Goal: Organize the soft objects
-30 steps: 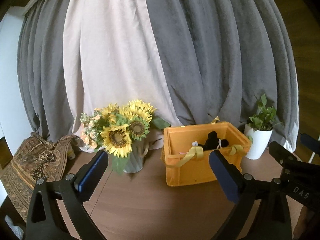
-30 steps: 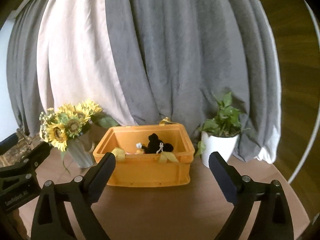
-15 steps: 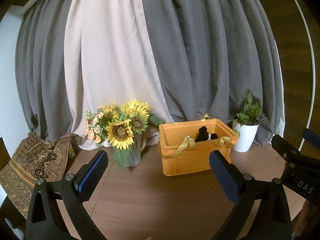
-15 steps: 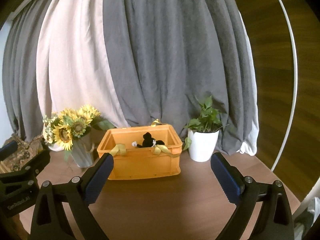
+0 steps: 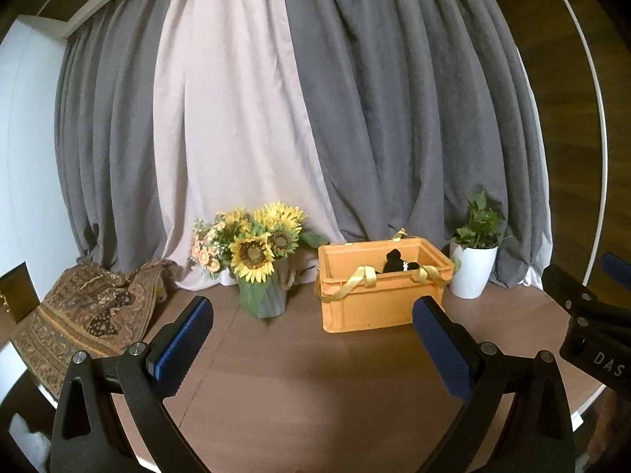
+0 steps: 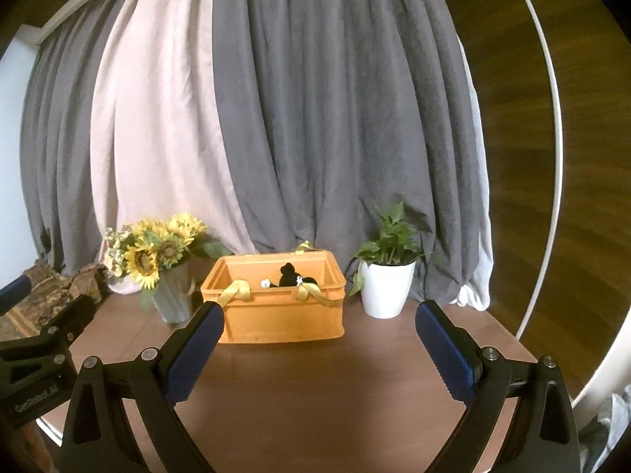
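Note:
An orange plastic crate (image 5: pixel 378 299) (image 6: pixel 276 315) stands on the round brown table (image 5: pixel 315 386) (image 6: pixel 315 386). A black soft toy (image 5: pixel 396 262) (image 6: pixel 292 276) sits inside it, and yellow ribbons (image 5: pixel 357 280) (image 6: pixel 236 289) hang over its front rim. My left gripper (image 5: pixel 311 339) is open and empty, well in front of the crate. My right gripper (image 6: pixel 318 339) is open and empty, also in front of the crate and clear of it.
A grey vase of sunflowers (image 5: pixel 256 260) (image 6: pixel 157 256) stands left of the crate. A white pot with a green plant (image 5: pixel 473 264) (image 6: pixel 386 276) stands to its right. A patterned cloth (image 5: pixel 86 315) lies at the far left. Grey and cream curtains hang behind.
Both grippers have pulled back from the crate, which now looks smaller and farther away. Both stay open and empty.

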`<state>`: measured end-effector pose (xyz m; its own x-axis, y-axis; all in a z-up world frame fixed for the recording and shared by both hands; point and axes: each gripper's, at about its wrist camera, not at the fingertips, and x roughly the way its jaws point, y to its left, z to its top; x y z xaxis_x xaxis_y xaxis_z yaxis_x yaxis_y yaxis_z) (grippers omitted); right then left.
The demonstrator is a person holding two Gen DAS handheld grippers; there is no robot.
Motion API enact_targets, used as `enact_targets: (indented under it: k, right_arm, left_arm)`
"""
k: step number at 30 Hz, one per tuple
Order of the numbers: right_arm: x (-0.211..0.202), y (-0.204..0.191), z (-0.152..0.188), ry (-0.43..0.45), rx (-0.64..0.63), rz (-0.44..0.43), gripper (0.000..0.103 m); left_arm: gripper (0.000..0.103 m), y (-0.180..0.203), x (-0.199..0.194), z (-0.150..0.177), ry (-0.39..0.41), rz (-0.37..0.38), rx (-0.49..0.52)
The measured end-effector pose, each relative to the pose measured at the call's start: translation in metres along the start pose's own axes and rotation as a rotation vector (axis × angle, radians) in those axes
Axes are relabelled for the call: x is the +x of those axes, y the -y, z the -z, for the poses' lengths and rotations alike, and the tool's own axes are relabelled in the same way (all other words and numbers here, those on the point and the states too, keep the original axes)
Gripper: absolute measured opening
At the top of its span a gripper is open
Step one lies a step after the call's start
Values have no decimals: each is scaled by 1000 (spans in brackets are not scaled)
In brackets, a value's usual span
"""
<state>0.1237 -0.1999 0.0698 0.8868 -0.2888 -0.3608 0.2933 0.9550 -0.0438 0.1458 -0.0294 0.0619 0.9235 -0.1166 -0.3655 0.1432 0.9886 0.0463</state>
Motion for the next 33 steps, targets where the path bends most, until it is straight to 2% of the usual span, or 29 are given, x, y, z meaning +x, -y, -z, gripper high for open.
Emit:
enact_targets:
  k: [17, 33]
  right_arm:
    - [-81, 20, 23, 1, 4, -28, 99]
    - [-122, 26, 34, 15, 20, -32, 99]
  left_arm:
    - [103, 1, -83, 24, 8, -3, -4]
    - [103, -1, -123, 33, 33, 1, -4]
